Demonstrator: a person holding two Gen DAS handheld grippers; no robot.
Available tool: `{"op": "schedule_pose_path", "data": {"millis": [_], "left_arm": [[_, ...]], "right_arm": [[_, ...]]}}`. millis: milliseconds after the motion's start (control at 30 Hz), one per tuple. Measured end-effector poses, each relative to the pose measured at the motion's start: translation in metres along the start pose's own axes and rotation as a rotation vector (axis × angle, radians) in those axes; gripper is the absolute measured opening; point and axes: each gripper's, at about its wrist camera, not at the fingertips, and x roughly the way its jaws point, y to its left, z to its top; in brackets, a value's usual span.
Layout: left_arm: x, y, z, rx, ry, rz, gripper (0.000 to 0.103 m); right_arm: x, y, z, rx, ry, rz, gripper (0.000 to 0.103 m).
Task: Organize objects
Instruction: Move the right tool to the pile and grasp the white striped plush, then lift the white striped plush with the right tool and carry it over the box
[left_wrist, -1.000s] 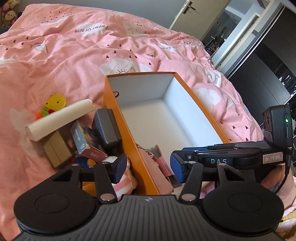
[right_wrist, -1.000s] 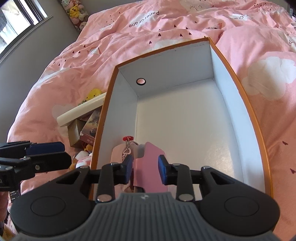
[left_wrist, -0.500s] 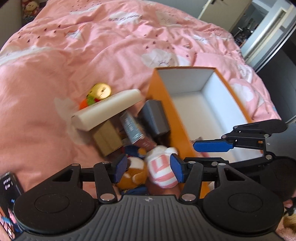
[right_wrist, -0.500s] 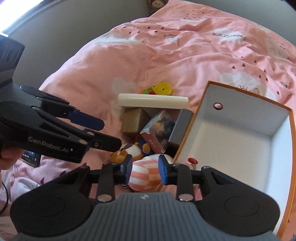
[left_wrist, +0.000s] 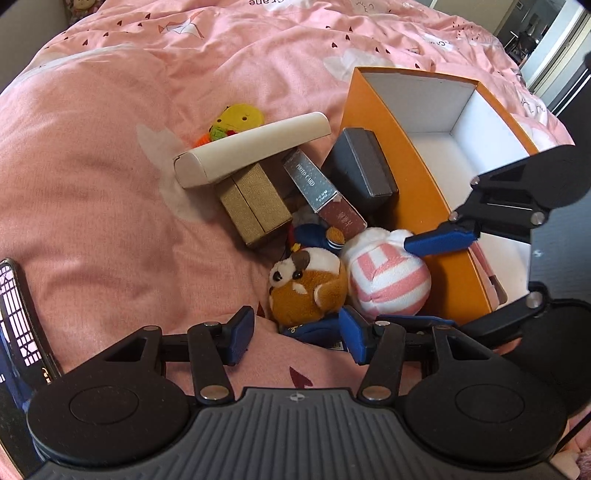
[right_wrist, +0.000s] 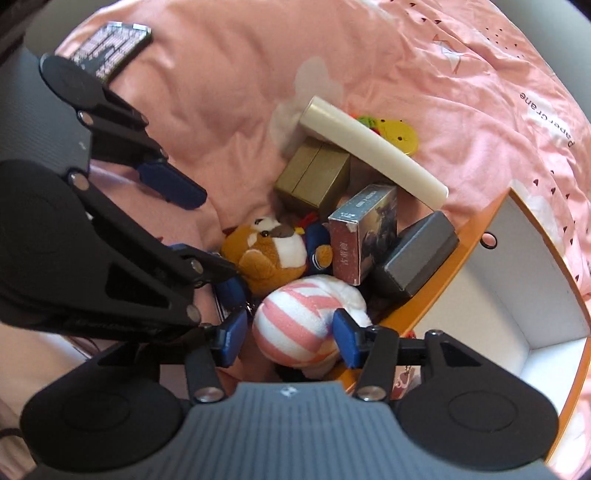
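Right gripper (right_wrist: 286, 338) has swung from the orange box (right_wrist: 524, 295) to the pile at its 9 o'clock; its jaws have just widened, straddling the pink-striped plush (right_wrist: 295, 321), not yet pinching. Left gripper (left_wrist: 297, 336) half-open, empty, near the brown plush (left_wrist: 306, 286). Next pick-up pending.

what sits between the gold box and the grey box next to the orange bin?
The photo-card box, propped on edge between the gold box and the grey box, which leans on the orange bin. Both wrist views show it.
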Motion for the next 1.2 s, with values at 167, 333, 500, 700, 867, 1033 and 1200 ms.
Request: {"op": "schedule_pose_path", "data": {"millis": [167,333,500,700,867,1033,1200], "left_arm": [[0.000,0.003,-0.003,0.000,0.006,-0.017,0.062],[-0.002,0.004,-0.005,-0.002,0.000,-0.026,0.062],[-0.011,0.006,-0.004,-0.006,-0.017,-0.040,0.062],[-0.026,0.006,0.001,-0.014,-0.068,-0.034,0.062],[-0.038,0.016,0.010,-0.048,-0.119,-0.011,0.062],[-0.036,0.023,0.020,-0.095,-0.151,-0.003,0.062],[-0.025,0.023,0.030,-0.115,-0.154,0.022,0.061]], "right_arm": [[0.014,0.000,0.004,-0.042,0.044,-0.025,0.056],[0.017,0.000,0.006,-0.049,0.065,-0.021,0.052],[-0.001,-0.003,0.007,-0.040,0.034,-0.021,0.050],[-0.042,-0.007,0.010,-0.052,-0.045,-0.038,0.050],[-0.078,-0.017,0.020,-0.059,-0.171,-0.092,0.050],[-0.071,-0.034,0.031,-0.005,-0.319,-0.126,0.050],[-0.036,-0.041,0.034,0.001,-0.348,-0.164,0.050]]}}
